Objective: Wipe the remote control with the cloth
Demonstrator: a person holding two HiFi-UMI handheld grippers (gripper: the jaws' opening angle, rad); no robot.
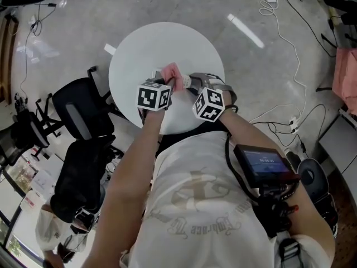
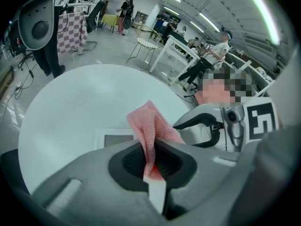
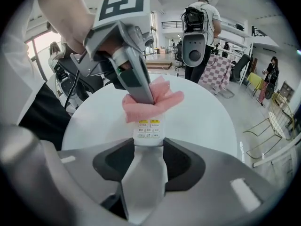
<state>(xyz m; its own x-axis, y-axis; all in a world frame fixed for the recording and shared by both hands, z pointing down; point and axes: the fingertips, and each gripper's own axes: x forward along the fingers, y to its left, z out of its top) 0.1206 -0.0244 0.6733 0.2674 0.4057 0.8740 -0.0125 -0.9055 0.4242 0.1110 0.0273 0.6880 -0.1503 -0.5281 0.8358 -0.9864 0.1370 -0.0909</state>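
Observation:
Over a round white table (image 1: 139,49), my left gripper (image 1: 169,84) is shut on a pink cloth (image 1: 172,73), which pokes up between its jaws (image 2: 149,138). My right gripper (image 3: 149,147) is shut on a white remote control (image 3: 149,128) with small buttons, held pointing away from me. The cloth (image 3: 150,102) is draped over the remote's far end. The left gripper's fingers (image 3: 136,81) press down on it there. In the left gripper view, a white end with a grey window (image 2: 117,139) shows left of the cloth, and the right gripper (image 2: 207,126) is close on the right.
A black office chair (image 1: 78,113) stands left of the table. Cables and a power strip (image 1: 293,124) lie on the floor to the right. A device with a screen (image 1: 265,163) hangs at my chest. People and white tables (image 2: 188,51) are farther off.

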